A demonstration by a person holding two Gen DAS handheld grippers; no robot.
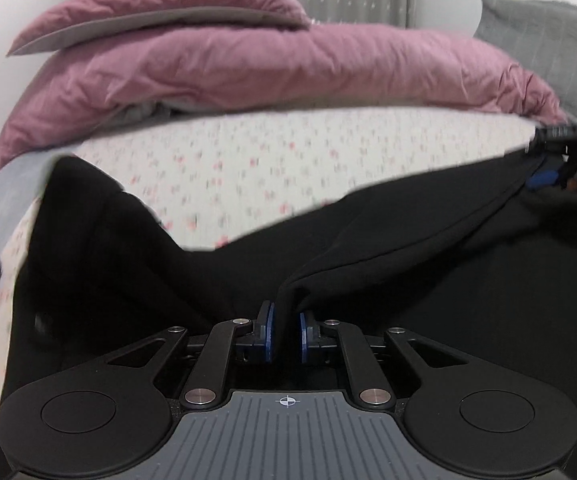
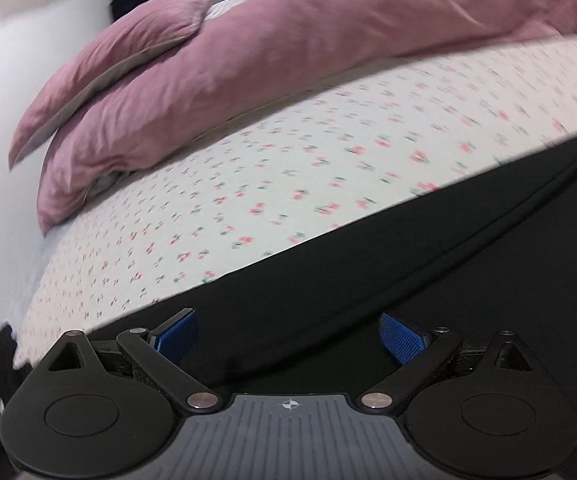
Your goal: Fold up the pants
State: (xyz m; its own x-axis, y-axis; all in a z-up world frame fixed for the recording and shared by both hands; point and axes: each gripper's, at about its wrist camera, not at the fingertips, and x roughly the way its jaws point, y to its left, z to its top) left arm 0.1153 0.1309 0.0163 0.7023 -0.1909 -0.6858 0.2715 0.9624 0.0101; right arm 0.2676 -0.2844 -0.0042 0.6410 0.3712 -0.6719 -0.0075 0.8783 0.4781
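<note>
Black pants (image 1: 368, 264) lie spread on a bed with a flowered sheet (image 1: 272, 152). My left gripper (image 1: 286, 330) is shut on a raised fold of the pants cloth between its blue pads. My right gripper (image 2: 288, 336) is open, its blue pads (image 2: 402, 338) wide apart, with the black pants (image 2: 408, 264) filling the space between and ahead of them. The right gripper also shows at the far right of the left wrist view (image 1: 560, 152), at the pants' edge.
A folded mauve duvet (image 1: 248, 68) lies across the far side of the bed and also shows in the right wrist view (image 2: 248, 60). A grey pillow (image 1: 548, 36) sits at the back right. A white wall (image 2: 0, 120) is on the left.
</note>
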